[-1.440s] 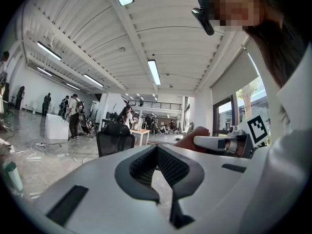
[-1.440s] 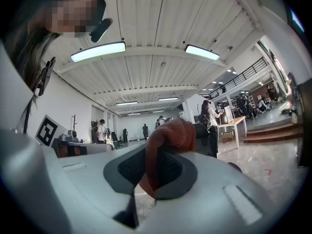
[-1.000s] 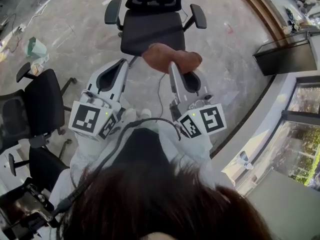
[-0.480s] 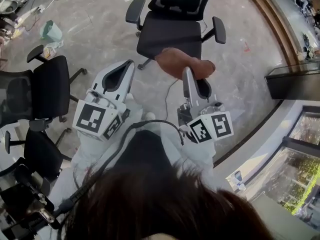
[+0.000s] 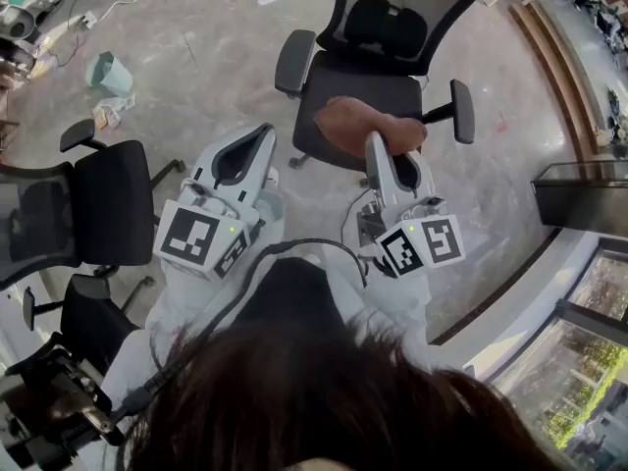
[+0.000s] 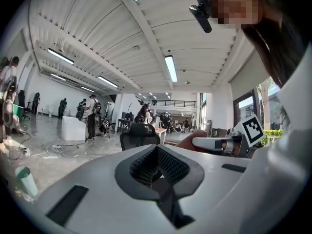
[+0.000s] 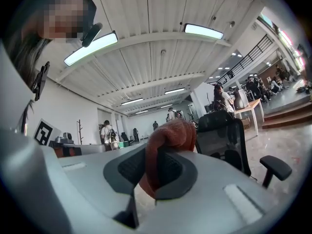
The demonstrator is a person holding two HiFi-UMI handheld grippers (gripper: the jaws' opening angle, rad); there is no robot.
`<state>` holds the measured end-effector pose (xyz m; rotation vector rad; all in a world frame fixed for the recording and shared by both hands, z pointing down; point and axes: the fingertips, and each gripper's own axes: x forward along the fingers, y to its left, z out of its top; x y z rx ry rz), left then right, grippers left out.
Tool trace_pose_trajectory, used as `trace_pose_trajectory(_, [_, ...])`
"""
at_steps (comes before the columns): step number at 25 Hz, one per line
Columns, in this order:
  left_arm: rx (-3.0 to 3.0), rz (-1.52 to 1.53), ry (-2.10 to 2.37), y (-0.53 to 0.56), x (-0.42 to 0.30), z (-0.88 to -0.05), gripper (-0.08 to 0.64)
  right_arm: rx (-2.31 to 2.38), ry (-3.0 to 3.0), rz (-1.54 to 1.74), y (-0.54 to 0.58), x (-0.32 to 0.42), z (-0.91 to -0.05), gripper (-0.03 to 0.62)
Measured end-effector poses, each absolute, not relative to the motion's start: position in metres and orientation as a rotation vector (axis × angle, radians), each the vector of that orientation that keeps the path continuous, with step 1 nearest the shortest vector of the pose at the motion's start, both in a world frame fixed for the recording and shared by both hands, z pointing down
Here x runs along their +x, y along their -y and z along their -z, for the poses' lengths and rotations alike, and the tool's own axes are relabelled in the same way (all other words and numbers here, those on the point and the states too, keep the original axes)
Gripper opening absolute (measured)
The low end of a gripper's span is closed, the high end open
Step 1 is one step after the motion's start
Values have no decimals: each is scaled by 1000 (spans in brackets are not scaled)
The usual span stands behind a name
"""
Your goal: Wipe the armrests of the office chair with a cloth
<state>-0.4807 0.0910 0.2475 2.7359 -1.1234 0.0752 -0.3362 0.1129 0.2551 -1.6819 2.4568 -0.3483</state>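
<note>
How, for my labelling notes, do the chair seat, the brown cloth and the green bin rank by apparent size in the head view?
Largest: chair seat, though the cloth covers part of it.
Next: brown cloth; it is held nearer the camera, which inflates it.
Smallest: green bin.

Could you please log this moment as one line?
right gripper: shut on cloth | left gripper: shut, empty | office chair: ahead
</note>
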Motion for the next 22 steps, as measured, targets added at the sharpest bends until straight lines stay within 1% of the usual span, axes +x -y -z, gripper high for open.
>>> trace_pose_trajectory(5, [2759,-88,1076,13,-502,-239,3,-1715,-2420,385,-3,-353,-256,32])
trace_pose_trajectory(11, [2736,-146,965,107,-510,-265,3,-1785,-2409,452,105,-366,-282,32])
trace_pose_trajectory(16, [2698,-167,920,129,-497,-280,3,-1840,-2431,581,157,-355,-334,32])
trace_pose_trajectory(22, [2621,-199,975,172,-498,-294,3,-1797,-2426,856,247,-348,-414,32])
